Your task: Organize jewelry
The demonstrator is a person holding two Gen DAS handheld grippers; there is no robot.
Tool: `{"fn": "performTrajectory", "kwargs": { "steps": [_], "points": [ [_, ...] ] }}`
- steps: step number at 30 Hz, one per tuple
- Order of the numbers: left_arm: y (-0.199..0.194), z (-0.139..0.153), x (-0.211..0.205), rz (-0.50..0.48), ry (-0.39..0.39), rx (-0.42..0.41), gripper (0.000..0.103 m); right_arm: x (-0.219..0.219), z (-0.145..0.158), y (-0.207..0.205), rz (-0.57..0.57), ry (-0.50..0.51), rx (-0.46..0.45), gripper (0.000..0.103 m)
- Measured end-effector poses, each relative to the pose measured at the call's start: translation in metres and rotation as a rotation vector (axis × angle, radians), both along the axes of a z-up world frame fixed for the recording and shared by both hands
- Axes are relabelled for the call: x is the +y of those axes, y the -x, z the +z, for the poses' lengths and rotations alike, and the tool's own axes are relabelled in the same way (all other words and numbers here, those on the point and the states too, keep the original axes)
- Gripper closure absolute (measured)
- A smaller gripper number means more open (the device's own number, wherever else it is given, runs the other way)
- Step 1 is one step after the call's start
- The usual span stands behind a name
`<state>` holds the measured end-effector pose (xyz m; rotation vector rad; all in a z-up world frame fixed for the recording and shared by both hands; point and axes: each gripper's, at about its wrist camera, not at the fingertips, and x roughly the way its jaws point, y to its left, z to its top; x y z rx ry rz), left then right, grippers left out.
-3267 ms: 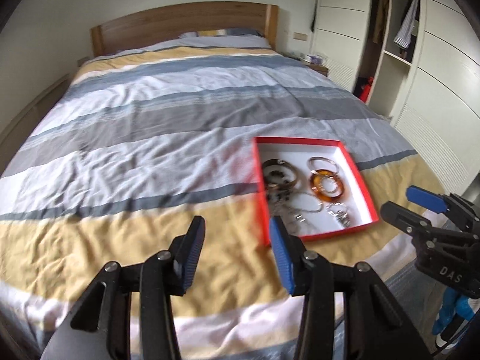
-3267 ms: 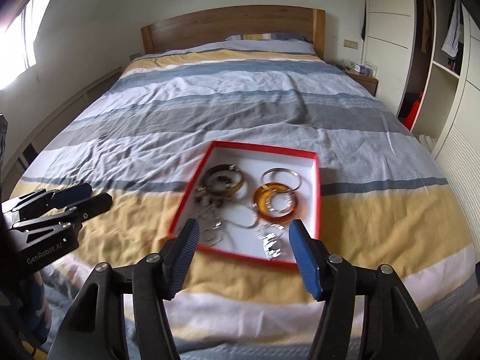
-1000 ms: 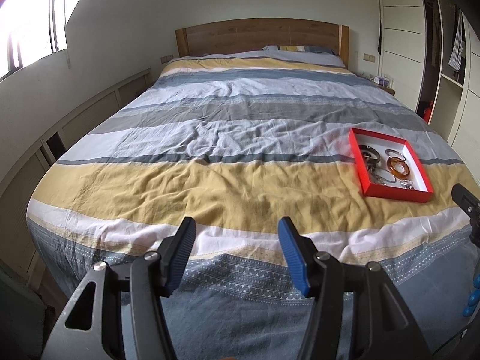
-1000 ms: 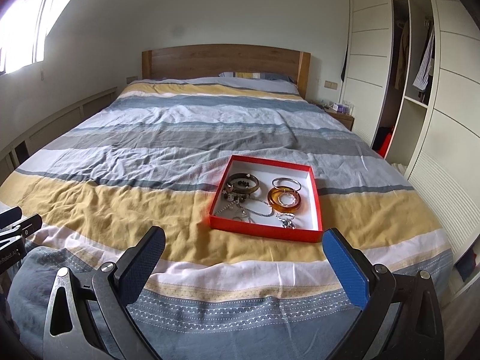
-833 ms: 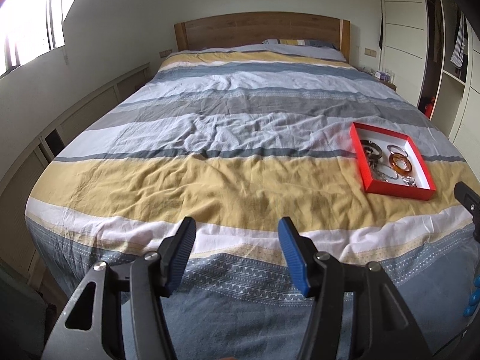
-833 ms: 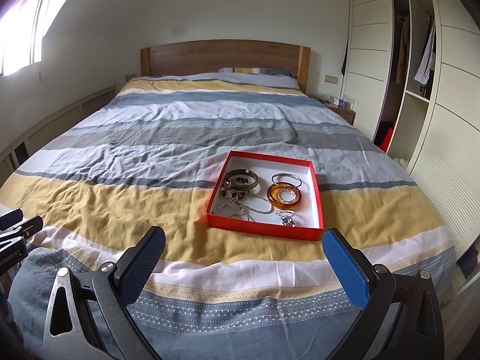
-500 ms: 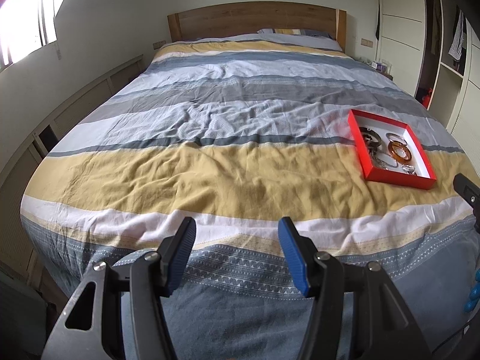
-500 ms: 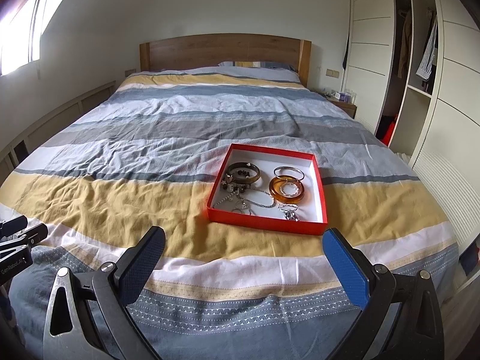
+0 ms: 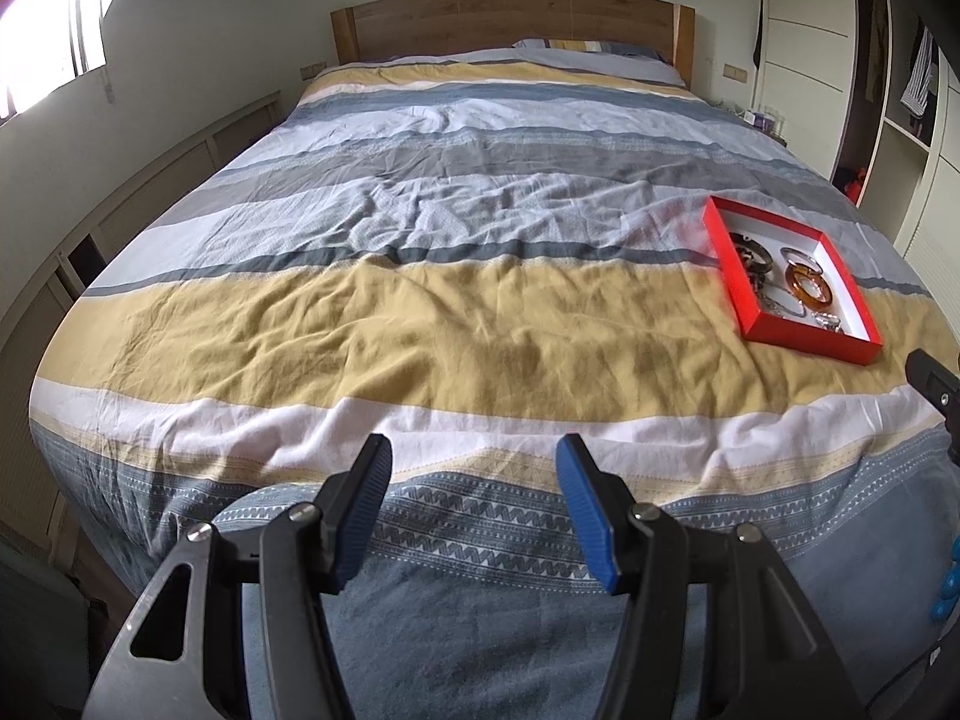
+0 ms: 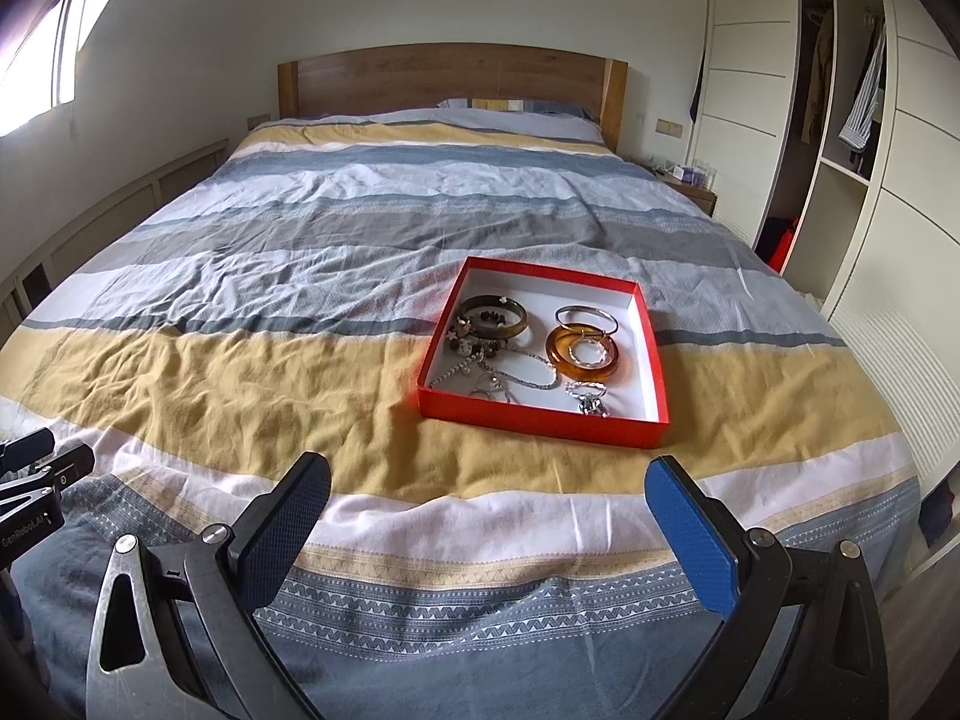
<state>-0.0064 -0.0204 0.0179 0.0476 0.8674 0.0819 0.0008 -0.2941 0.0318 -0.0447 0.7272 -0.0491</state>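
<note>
Striped yellow, grey and white bedding (image 10: 300, 312) covers a wooden-headboard bed (image 10: 450, 78) filling the room. On its yellow band, at one o'clock in the right wrist view, sits a shallow red cardboard tray (image 10: 543, 416) with a dark bangle (image 10: 495, 317), an amber bangle (image 10: 585, 350) and silver chains (image 10: 516, 375). Both the right gripper (image 10: 486, 510) and the left gripper (image 9: 474, 501) hang spread and empty at six o'clock.

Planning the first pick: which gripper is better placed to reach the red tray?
Right. The right gripper is open and faces the red tray nearly head-on; from the left gripper, the tray lies far off to the right.
</note>
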Motion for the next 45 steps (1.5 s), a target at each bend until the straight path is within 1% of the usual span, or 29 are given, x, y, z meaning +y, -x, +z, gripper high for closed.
{"fn": "performTrajectory", "kwargs": {
  "steps": [10, 21, 32, 45],
  "points": [
    [-0.015, -0.02, -0.002, -0.002, -0.018, 0.059, 0.048, -0.012, -0.025, -0.019, -0.018, -0.03, 0.053, 0.001],
    [-0.03, -0.041, -0.004, -0.013, -0.025, 0.116, 0.048, -0.016, -0.047, -0.034, -0.015, -0.04, 0.116, 0.001],
    [-0.041, -0.055, -0.001, -0.018, -0.017, 0.151, 0.048, -0.012, -0.062, -0.047, 0.007, -0.035, 0.155, 0.001],
    [-0.049, -0.065, 0.002, -0.012, -0.006, 0.181, 0.048, -0.011, -0.075, -0.061, 0.014, -0.037, 0.207, 0.001]
  ]
}}
